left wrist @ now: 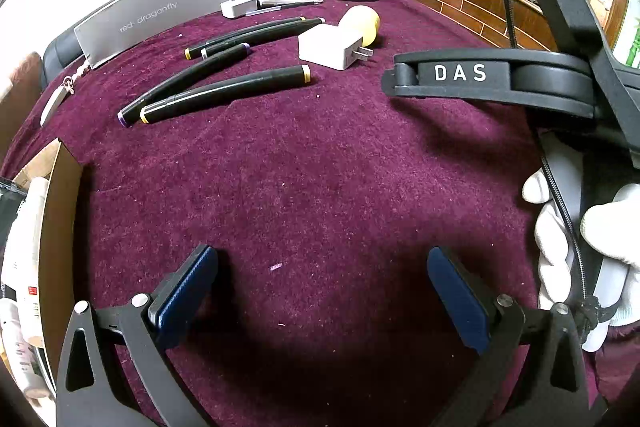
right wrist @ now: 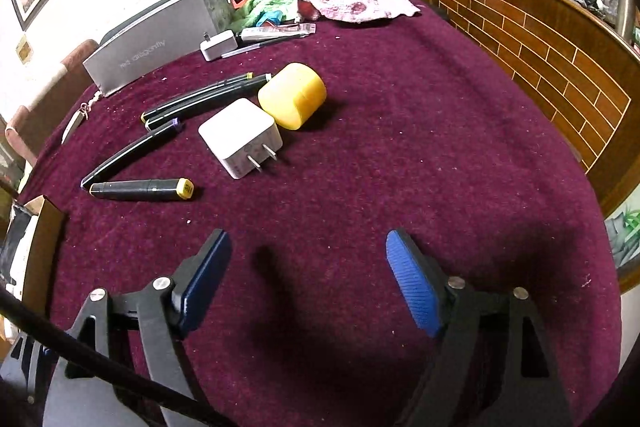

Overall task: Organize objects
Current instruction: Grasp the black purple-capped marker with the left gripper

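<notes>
Several black markers lie on the maroon cloth; the nearest has yellow ends (left wrist: 224,94) (right wrist: 142,189), another has purple ends (left wrist: 184,83) (right wrist: 132,151). A white plug charger (left wrist: 333,47) (right wrist: 241,137) lies beside a yellow cylinder (left wrist: 362,23) (right wrist: 293,101). My left gripper (left wrist: 322,287) is open and empty over bare cloth. My right gripper (right wrist: 308,279) is open and empty, nearer than the charger. It also shows in the left wrist view (left wrist: 492,79), at the right.
A cardboard box (left wrist: 60,227) (right wrist: 40,239) with bottles stands at the left edge. A grey "red dragonfly" box (left wrist: 156,15) (right wrist: 160,43), a second white charger (right wrist: 218,45), cloths (right wrist: 360,3) and a sofa lie at the back. A wooden counter (right wrist: 540,39) curves along the right.
</notes>
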The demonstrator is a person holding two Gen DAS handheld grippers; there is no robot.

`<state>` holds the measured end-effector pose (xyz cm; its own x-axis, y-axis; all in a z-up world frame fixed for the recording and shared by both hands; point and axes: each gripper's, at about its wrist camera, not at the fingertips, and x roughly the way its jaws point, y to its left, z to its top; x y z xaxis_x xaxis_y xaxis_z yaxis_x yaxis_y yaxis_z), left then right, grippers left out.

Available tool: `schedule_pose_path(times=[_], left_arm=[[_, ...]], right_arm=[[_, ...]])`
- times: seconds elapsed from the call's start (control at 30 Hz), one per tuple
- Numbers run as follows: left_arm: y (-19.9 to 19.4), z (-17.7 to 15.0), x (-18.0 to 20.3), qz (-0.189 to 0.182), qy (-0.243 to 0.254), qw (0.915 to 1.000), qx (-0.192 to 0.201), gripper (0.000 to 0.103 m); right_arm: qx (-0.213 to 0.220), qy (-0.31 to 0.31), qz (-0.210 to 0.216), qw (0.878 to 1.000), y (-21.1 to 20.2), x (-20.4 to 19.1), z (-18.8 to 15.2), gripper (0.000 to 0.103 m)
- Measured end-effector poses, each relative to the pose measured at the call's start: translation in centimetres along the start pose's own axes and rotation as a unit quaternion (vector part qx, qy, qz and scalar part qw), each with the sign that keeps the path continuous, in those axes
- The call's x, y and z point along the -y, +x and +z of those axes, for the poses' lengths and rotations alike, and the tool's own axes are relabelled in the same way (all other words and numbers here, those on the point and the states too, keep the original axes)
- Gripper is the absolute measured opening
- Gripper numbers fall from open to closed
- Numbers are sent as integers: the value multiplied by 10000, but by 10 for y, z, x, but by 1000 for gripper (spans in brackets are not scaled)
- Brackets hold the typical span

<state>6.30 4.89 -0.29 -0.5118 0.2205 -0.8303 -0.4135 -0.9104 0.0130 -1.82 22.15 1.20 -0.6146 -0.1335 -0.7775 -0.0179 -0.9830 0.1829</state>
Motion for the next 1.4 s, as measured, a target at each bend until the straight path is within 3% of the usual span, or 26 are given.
schedule_pose_path(times=[0.47,0.6,0.67,0.8,0.87,1.0,1.03,1.2,1.3,1.4], left_arm=[[0,1,-1,-55,25,10000,-23,101],[-7,14,-11,-858,-229,9960,-77,101],[-14,30,-17,-921,-347,9951,84,101],[-22,74,-19,-389,30,9971,654,100],[-13,89,-17,-82,403,9968,692,101],[10,117,-19,691,1014,9859,1137,101],[15,122,-23,735,1003,9856,1141,101],[39,143,-76,669,92,9939,873,101],[52,155,-110,535,-533,9941,779,101],[68,160,-119,460,-734,9950,504,101]], right_arm=[[90,214,277,9993,-1,6,1,82],[129,313,384,9987,-1,9,2,81],[161,379,413,9983,-2,11,2,81],[305,571,556,9963,-8,16,3,81],[452,723,737,9936,-13,20,5,81],[528,925,760,9914,-16,28,7,81],[538,986,799,9905,-17,30,8,81],[625,1167,814,9879,-19,37,11,82],[631,1195,839,9873,-19,37,12,82],[625,1171,844,9876,-19,36,12,82]])
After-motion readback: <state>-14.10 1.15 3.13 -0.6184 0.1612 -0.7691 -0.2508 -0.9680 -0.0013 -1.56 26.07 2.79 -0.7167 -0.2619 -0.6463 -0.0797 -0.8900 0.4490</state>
